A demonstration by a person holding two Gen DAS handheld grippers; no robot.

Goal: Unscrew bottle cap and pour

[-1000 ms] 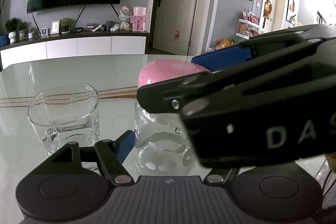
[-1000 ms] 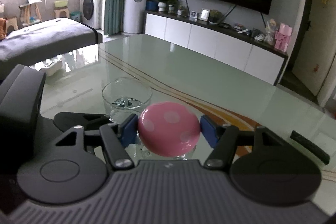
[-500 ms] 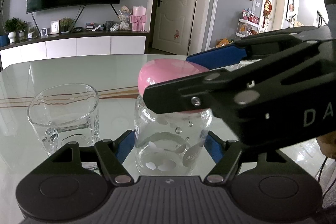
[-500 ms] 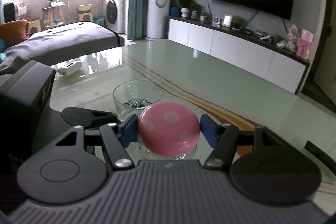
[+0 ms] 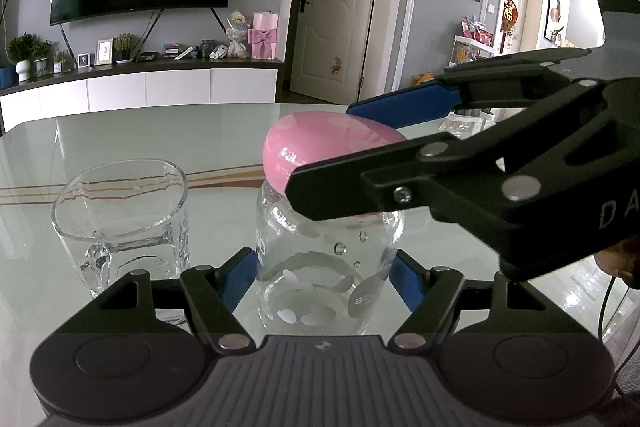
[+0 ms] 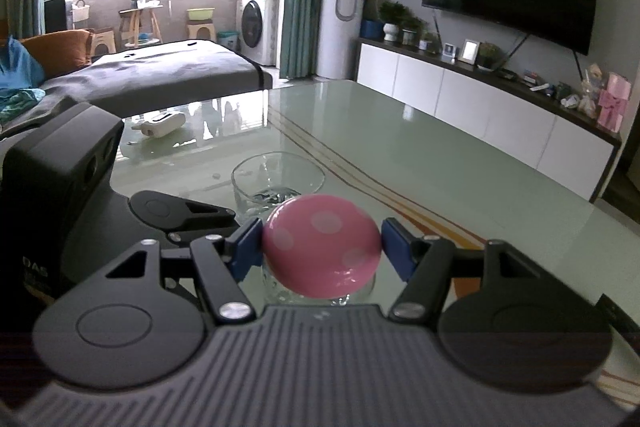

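A clear glass bottle (image 5: 320,267) with a little water stands on the glass table. Its round pink cap (image 5: 320,143) with pale dots sits on top; the cap also shows in the right wrist view (image 6: 320,243). My left gripper (image 5: 326,277) is shut on the bottle's body, blue pads on both sides. My right gripper (image 6: 322,247) comes from the right and is shut on the cap; in the left wrist view its black fingers (image 5: 400,179) cross in front of the cap. An empty clear drinking glass (image 5: 120,215) stands just left of the bottle and also shows in the right wrist view (image 6: 276,183).
The pale green glass table (image 5: 160,135) stretches far behind the bottle. A white object (image 6: 162,123) lies near the table's far left edge in the right wrist view. A TV cabinet (image 5: 140,87) stands beyond the table.
My right gripper has swung round with the pink cap in it: its view has turned left and its fingers stand at a new angle. The bottle and left gripper have not moved.
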